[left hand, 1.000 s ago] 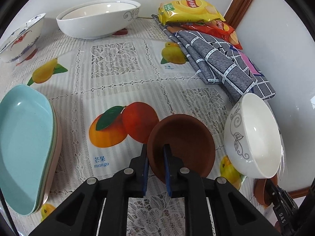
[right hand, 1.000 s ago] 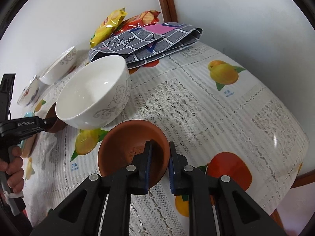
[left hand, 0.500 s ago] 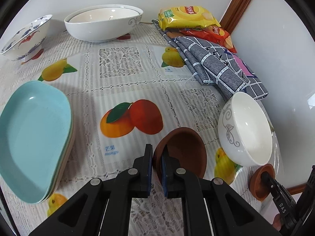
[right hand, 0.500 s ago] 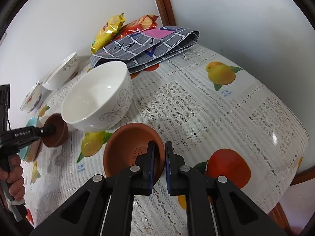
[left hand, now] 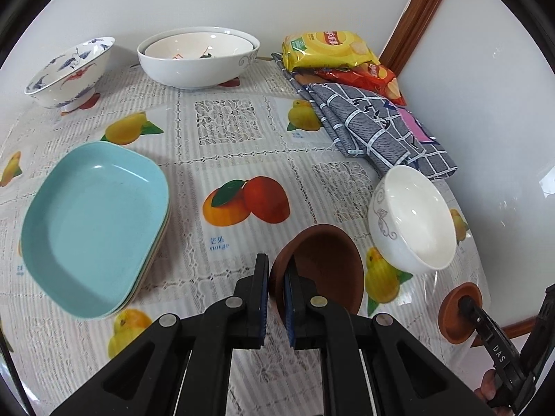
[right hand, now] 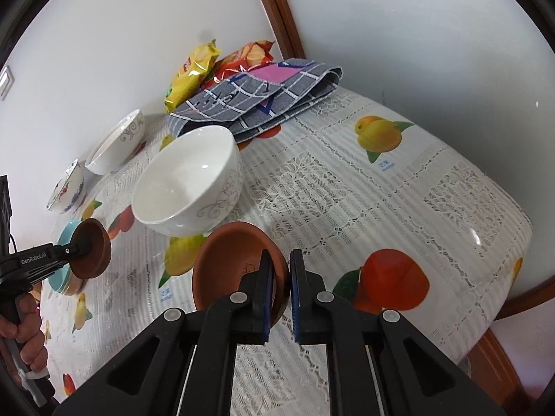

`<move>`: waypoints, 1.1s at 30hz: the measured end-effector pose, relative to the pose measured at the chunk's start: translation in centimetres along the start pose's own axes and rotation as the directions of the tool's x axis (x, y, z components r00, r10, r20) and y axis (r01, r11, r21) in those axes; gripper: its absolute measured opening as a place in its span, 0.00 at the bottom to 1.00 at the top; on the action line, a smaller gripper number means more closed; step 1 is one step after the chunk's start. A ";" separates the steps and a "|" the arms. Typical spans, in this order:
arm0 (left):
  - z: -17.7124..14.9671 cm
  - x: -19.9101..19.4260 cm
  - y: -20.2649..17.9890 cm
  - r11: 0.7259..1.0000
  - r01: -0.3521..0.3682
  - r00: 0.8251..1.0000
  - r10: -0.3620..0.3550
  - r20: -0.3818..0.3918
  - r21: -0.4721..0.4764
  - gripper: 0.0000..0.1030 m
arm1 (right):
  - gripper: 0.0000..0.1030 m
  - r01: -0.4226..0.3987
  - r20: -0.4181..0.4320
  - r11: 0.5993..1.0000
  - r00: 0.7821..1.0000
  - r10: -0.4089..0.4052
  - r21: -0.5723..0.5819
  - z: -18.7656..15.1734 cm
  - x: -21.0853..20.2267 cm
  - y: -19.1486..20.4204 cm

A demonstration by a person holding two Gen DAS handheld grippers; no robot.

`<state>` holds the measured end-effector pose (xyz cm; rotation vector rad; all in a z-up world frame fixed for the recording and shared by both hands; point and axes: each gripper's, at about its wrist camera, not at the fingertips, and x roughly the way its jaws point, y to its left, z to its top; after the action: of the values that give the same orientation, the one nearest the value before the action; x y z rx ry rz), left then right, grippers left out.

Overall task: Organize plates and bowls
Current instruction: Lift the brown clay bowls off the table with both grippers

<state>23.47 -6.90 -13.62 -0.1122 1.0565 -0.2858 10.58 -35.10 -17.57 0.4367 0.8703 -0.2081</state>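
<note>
My left gripper (left hand: 276,279) is shut on the rim of a dark brown bowl (left hand: 326,270) and holds it above the table. My right gripper (right hand: 278,274) is shut on the rim of a terracotta bowl (right hand: 232,267), also lifted; it also shows in the left wrist view (left hand: 454,315). A small white patterned bowl (left hand: 412,218) sits on the table between the two brown bowls. A stack of plates with a light blue plate (left hand: 93,222) on top lies at the left.
Two nested large white bowls (left hand: 197,57) and a blue-and-red patterned bowl (left hand: 69,71) stand at the back by the wall. A folded grey checked cloth (left hand: 374,128) and snack bags (left hand: 329,50) lie at the back right. The table edge (right hand: 513,298) is near on the right.
Both grippers closed tighter on their brown bowls and lifted them off the table. The views rose and pulled back, showing more of the table.
</note>
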 end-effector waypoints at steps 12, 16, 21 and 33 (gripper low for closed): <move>-1.6 -3.8 0.3 1.000 0.019 0.999 -0.019 0.033 0.011 0.08 | 0.09 -0.022 0.027 1.000 0.999 0.021 0.015 -0.5 -3.1 1.4; -1.7 -4.8 0.3 1.000 0.022 0.999 -0.022 0.046 0.014 0.08 | 0.09 -0.029 0.030 0.999 0.999 0.028 0.018 -0.6 -3.9 1.9; -2.1 -5.9 0.2 0.999 0.035 0.997 -0.036 0.062 0.020 0.08 | 0.09 -0.023 0.048 1.000 0.999 0.022 0.013 -0.6 -5.1 2.4; -2.9 -7.5 0.5 0.998 0.056 0.995 -0.057 0.083 0.017 0.08 | 0.09 -0.019 0.066 1.000 0.998 0.020 -0.005 -0.9 -6.8 3.2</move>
<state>17.59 -4.19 -8.87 -0.1401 0.9689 -0.3374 6.79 -31.80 -11.92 0.4321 0.8014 -0.2017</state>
